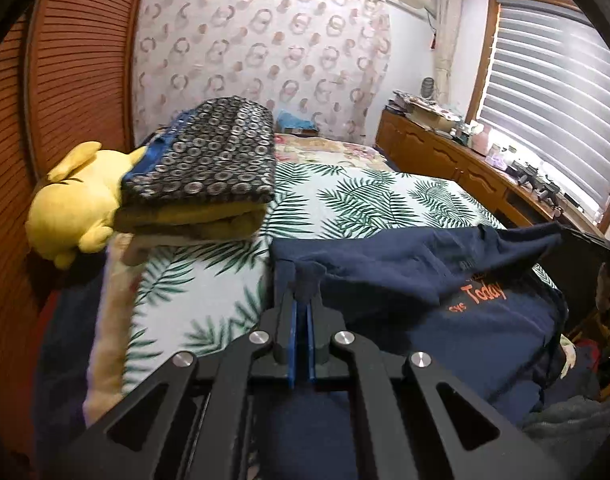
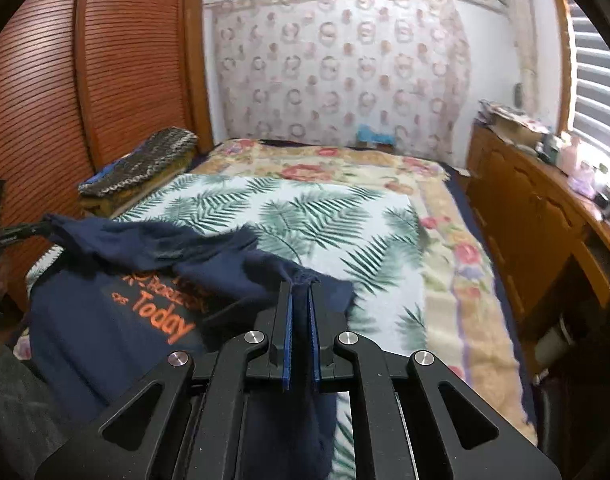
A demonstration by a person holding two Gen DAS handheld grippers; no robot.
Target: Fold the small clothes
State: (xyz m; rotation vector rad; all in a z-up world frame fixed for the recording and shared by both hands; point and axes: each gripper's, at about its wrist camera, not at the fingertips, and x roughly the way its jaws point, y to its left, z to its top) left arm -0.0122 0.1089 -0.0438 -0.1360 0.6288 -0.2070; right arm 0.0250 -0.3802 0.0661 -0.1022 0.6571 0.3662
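Shirt: a navy T-shirt with orange lettering lies at the near end of the bed, on the leaf-print sheet — its upper edge is lifted at both corners.
Left gripper: fingers pinched tight on one corner of the shirt.
Right gripper: fingers clamped on the other corner, cloth hanging down between them.
Folded pile: stacked clothes beside a yellow plush toy, by the wardrobe.

I see soft matt navy cloth on the T-shirt, matt black plastic hand-held gripper frames, and ribbed reddish wood wardrobe doors.
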